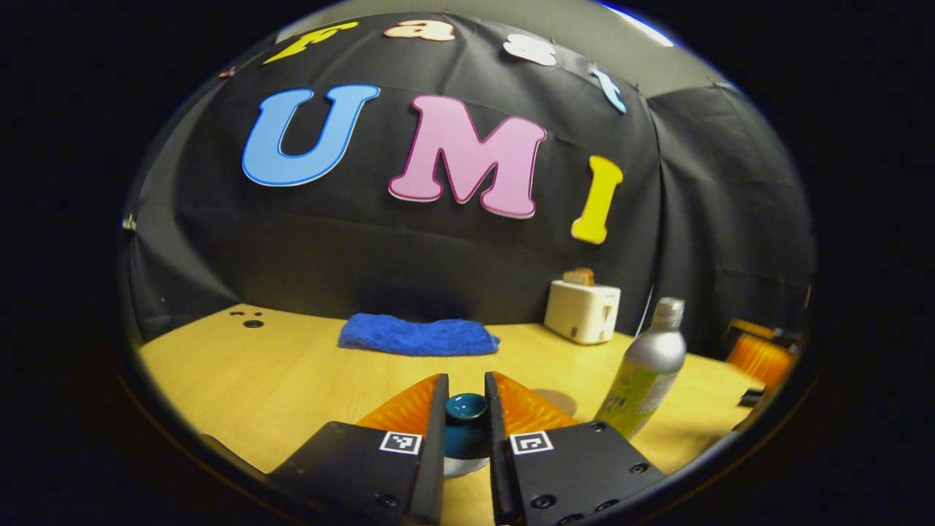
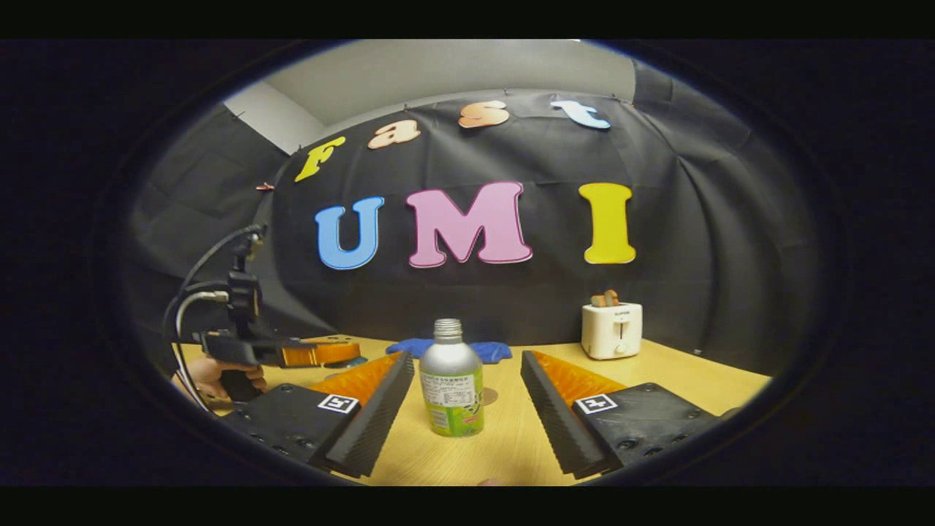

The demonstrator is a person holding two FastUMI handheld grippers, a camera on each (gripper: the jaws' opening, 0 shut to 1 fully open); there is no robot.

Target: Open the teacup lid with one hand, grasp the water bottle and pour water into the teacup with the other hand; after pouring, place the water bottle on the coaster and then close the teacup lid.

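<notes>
My left gripper (image 1: 465,380) is shut on the blue knob of the teacup lid (image 1: 467,413); a white part shows just below the knob, and the cup itself is hidden by the fingers. I cannot tell whether the lid is raised off the cup. The silver water bottle (image 1: 646,372), uncapped and with a green label, stands upright on the table to the right. In the right gripper view the bottle (image 2: 451,380) stands between the fingers of my open right gripper (image 2: 467,358), touching neither. A round brown coaster (image 2: 488,396) lies just behind the bottle. The left gripper (image 2: 292,354) and a hand (image 2: 215,372) are at the left.
A folded blue cloth (image 1: 418,336) lies at the back of the wooden table (image 1: 292,372). A white toaster (image 1: 583,310) with toast in it stands at the back right. Small dark holes (image 1: 252,321) mark the table's far left corner.
</notes>
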